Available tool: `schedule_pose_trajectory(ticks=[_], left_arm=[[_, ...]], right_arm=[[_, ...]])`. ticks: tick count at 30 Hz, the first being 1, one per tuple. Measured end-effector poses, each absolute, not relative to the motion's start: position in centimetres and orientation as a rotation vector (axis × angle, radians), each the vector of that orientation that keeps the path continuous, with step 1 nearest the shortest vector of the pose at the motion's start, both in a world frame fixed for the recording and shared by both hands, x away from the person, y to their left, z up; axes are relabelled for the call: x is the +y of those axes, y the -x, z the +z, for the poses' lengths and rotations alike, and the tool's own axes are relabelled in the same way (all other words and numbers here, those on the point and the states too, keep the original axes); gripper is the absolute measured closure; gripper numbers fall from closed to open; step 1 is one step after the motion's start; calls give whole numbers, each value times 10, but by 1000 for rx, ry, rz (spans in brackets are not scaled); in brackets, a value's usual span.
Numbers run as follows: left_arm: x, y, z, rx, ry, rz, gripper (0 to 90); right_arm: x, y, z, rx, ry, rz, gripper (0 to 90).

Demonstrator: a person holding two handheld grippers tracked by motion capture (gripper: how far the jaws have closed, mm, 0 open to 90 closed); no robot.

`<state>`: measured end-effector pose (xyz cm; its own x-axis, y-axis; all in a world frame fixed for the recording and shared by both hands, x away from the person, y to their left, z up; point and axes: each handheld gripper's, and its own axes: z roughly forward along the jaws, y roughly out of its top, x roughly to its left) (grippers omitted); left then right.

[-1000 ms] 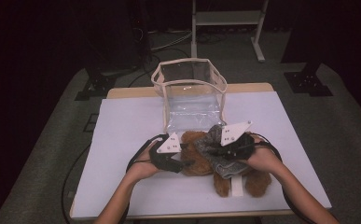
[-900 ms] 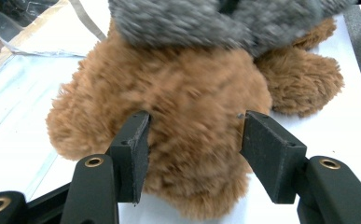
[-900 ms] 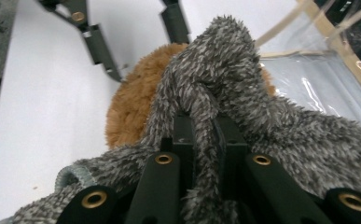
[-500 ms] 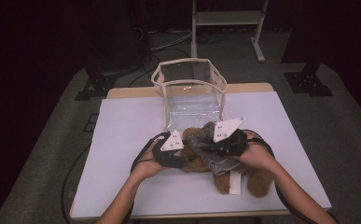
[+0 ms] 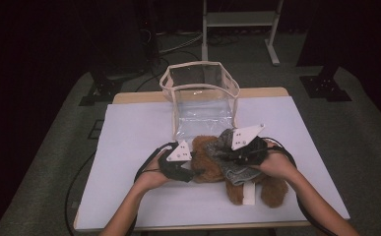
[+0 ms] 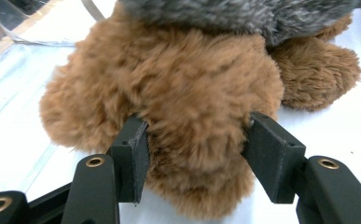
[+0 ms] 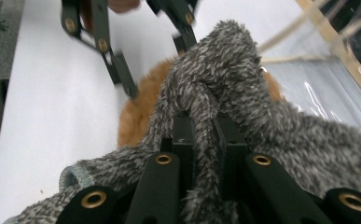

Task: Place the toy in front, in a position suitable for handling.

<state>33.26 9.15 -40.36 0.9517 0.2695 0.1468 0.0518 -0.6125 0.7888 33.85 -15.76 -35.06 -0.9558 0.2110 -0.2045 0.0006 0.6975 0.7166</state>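
Near the tabletop's front edge, the left gripper pinched the brown teddy bear. The right gripper, clamped on its grey garment, had lifted it toward the head for dressing.

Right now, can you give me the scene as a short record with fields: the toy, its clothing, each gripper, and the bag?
toy: brown teddy bear lying on the white table
clothing: grey fuzzy garment bunched over the bear
left gripper: fingers pressing both sides of the bear's brown plush
right gripper: shut on a fold of the garment
bag: clear plastic bag with beige trim, open, standing behind the bear
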Motion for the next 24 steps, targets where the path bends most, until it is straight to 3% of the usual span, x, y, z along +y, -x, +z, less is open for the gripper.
schedule_pose_trajectory(ticks=[6,16,24], left_arm=[[93,-330,-404,210,-2234,290,428],[93,-326,-397,154,-2253,270,419],[89,-327,-381,134,-2182,273,396]], right_arm=[[-139,-336,-351,2657,-98,1133,803],[-189,-358,-349,2638,-318,1196,799],[-174,-336,-362,2722,-206,1207,800]])
